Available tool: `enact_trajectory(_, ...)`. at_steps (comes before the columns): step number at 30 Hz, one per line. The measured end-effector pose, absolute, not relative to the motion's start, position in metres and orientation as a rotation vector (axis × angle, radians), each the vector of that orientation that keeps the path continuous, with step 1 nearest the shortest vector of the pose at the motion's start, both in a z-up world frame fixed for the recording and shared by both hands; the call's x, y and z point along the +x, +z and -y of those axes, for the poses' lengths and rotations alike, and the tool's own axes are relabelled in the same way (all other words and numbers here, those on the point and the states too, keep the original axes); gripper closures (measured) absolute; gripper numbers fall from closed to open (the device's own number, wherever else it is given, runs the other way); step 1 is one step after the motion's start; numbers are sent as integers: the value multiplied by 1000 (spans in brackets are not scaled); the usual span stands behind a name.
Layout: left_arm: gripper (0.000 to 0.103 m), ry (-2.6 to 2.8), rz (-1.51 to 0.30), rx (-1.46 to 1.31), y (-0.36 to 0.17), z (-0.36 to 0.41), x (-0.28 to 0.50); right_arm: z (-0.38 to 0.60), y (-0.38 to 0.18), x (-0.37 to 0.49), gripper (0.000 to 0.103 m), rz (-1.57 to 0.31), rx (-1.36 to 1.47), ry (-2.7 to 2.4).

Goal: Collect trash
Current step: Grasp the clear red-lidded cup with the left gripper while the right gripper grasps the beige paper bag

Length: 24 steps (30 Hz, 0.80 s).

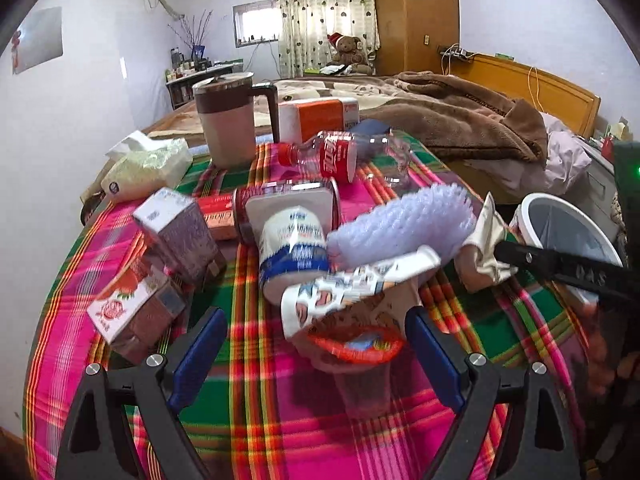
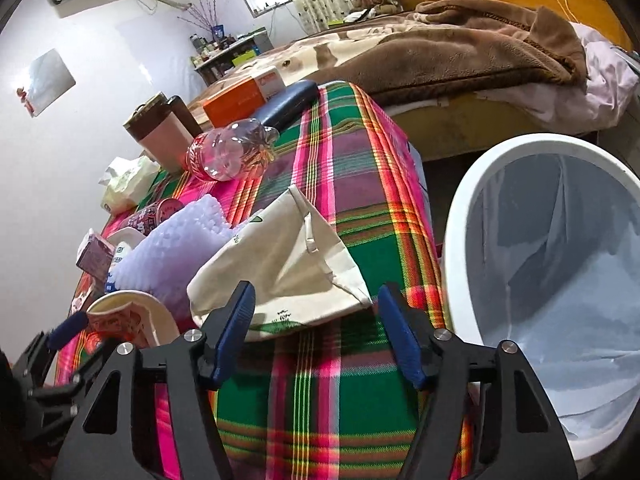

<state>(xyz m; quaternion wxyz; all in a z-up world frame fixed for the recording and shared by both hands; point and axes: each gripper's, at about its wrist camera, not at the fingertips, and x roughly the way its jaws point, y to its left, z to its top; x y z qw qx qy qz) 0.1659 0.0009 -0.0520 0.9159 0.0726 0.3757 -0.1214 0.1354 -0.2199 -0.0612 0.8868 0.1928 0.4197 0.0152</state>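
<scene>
Left tool spread wide, gripping nothing, tipped paper cup lying between its fingers on the plaid surface; right tool likewise released, crumpled cream carton just ahead; right of it, white trash bin lined with a pale bag, nothing visible inside.

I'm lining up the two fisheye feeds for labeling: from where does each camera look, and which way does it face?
Left wrist: sits on the left gripper, low over the plaid table, facing the bed; own open blue fingers straddle a paper cup.
Right wrist: sits on the right gripper, at the table edge, tilted; open fingers flank a cream carton, white bin beside.
Shared: plastic bottle, brush, carton, bin.
</scene>
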Motion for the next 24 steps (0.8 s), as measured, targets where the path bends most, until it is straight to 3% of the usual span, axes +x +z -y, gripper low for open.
enact_trajectory(9,12,-254,-849,65,-73,-9,162,220,-62,146,55,-878,397,21)
enact_trajectory(13,33,-257,-867,43,-76,-10,164,221,-63,147,65,-881,406,25)
enact_trajectory(15,36,-259,-876,34,-78,-9,163,222,-63,147,71,-880,414,30)
enact_trajectory(18,48,-261,-882,8,-78,-11,162,224,-65,148,80,-883,436,34)
enact_trajectory(24,67,-256,-884,-14,-76,-14,161,225,-61,144,87,-838,471,53)
